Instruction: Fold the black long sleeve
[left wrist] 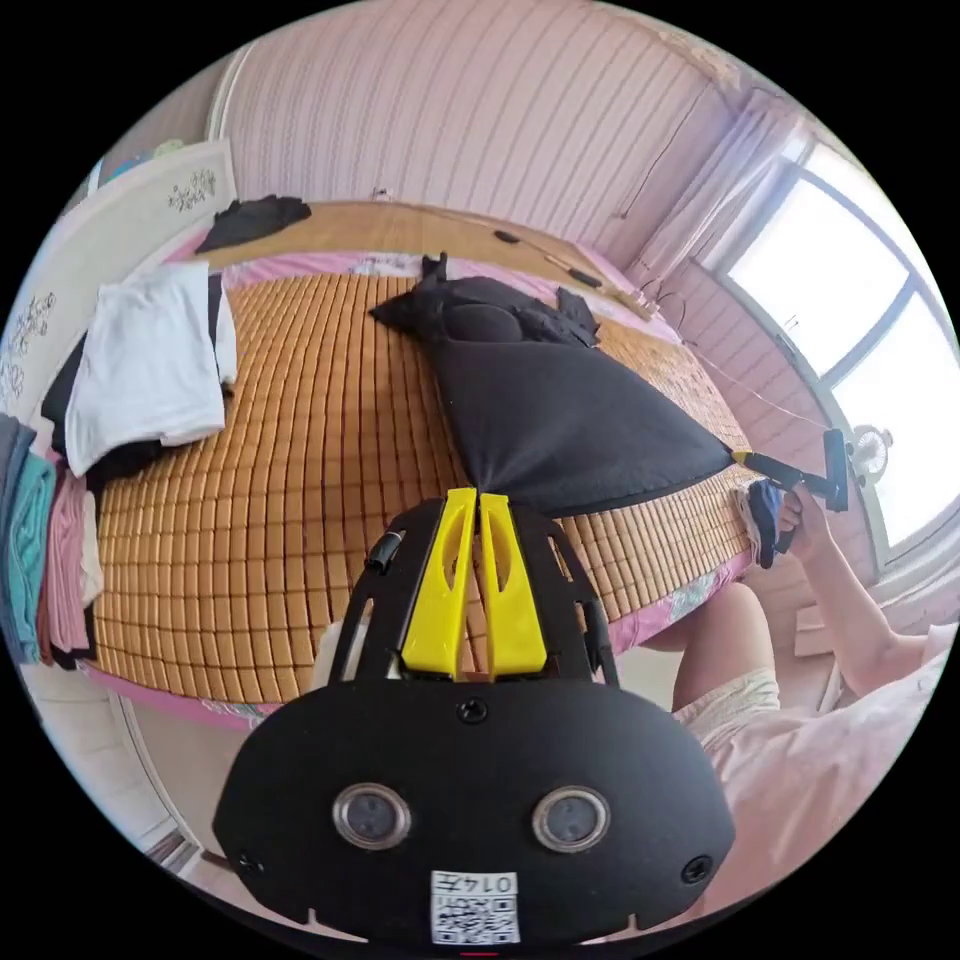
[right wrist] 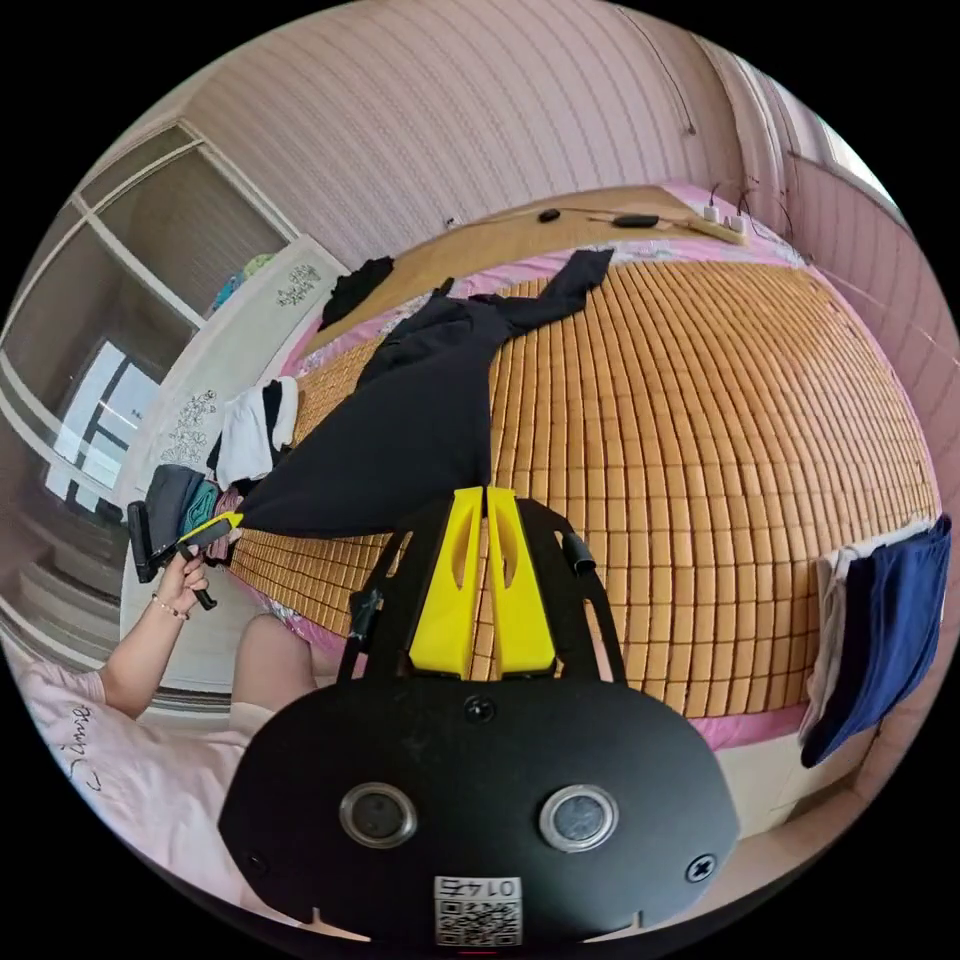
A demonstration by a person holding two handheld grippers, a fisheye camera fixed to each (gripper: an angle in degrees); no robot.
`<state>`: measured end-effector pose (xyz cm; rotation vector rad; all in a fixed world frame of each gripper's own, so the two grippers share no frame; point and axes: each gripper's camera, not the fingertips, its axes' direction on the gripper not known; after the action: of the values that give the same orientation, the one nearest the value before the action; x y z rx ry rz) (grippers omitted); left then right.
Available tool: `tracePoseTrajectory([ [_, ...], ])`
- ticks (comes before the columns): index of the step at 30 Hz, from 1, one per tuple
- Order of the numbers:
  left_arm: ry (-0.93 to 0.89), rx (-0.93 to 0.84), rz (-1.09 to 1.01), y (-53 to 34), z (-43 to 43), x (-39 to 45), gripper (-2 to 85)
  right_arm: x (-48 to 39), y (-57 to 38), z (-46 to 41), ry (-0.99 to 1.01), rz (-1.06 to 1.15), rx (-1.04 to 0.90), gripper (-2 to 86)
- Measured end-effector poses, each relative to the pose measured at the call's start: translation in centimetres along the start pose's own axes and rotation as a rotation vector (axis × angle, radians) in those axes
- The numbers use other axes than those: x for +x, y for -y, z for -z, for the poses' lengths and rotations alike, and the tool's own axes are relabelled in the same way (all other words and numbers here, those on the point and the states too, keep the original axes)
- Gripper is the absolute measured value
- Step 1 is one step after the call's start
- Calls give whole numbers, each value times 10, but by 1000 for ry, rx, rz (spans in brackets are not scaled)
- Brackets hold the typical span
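Note:
The black long sleeve (left wrist: 560, 400) lies on the bamboo mat (left wrist: 300, 480) of a bed, its near edge lifted and pulled taut between both grippers. In the left gripper view my left gripper (left wrist: 478, 496) is shut on one corner of that edge, and the right gripper (left wrist: 752, 460) pinches the other corner out at the right, held by a hand. In the right gripper view my right gripper (right wrist: 485, 492) is shut on the black long sleeve (right wrist: 400, 440), and the left gripper (right wrist: 218, 526) holds the far corner. The sleeves (right wrist: 560, 285) lie bunched toward the headboard.
A folded white garment (left wrist: 150, 370) lies on dark clothes at the mat's left, beside a stack of folded clothes (left wrist: 40, 560). Another black garment (left wrist: 252, 220) rests on the wooden board behind. A navy cloth (right wrist: 885, 620) hangs off the bed edge. A small fan (left wrist: 870, 450) stands by the window.

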<state>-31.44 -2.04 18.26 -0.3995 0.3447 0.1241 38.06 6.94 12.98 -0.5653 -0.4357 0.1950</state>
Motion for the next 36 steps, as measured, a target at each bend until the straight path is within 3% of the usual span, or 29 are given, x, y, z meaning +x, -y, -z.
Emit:
tracePoseTrajectory([
  [4, 28, -142, 39, -12, -48, -6, -10, 19, -12, -43, -55, -47, -163, 1],
  [15, 56, -316, -91, -14, -83, 25, -9, 8, -28, -46, -86, 119, -342, 4],
  [21, 104, -298, -68, 2, -108, 31, 4, 3, -24, -66, -116, 141, -398, 20],
  [24, 177, -220, -128, 41, -106, 40, 10, 10, -2, -60, -107, 149, -346, 65],
  [29, 138, -107, -316, 164, -145, 82, 13, 33, 96, -46, -196, 193, -136, 84],
  [36, -49, -2, -464, 358, -288, 184, 39, 80, 284, -95, -272, 109, 31, 109],
])
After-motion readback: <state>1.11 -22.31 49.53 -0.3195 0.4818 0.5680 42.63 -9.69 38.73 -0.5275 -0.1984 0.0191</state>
